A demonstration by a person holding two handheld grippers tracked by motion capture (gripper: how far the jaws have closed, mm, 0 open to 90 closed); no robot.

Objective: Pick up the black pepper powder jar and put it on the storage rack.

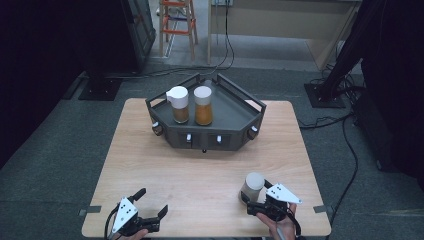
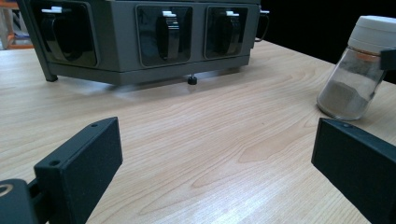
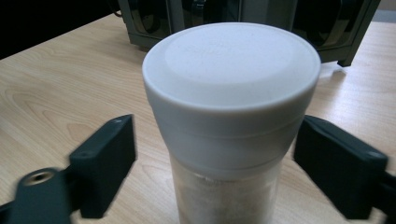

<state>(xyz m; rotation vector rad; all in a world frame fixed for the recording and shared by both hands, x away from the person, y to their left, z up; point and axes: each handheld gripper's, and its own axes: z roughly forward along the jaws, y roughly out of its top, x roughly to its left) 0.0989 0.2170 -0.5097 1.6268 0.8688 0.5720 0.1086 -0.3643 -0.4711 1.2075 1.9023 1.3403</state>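
Observation:
A glass spice jar [image 3: 231, 107] with a white lid and pale powder inside stands between the jaws of my right gripper [image 3: 217, 147]. Those jaws are open, with a gap on each side of the jar. From above, the jar [image 1: 252, 186] is at the table's front right, just ahead of the right gripper [image 1: 255, 196]. My left gripper [image 1: 151, 201] rests at the front left, open and holding nothing. In the left gripper view, the left gripper [image 2: 219, 158] has its jaws spread wide over bare wood, and the same jar [image 2: 355, 70] is at the right.
A dark grey angular rack [image 1: 230, 107] sits at the table's far middle and holds two white-lidded jars, one brown [image 1: 179, 104] and one orange [image 1: 203, 105]. Its front face [image 2: 140, 42] has several recessed holders. A wooden stool [image 1: 177, 22] and cables lie on the floor beyond the table.

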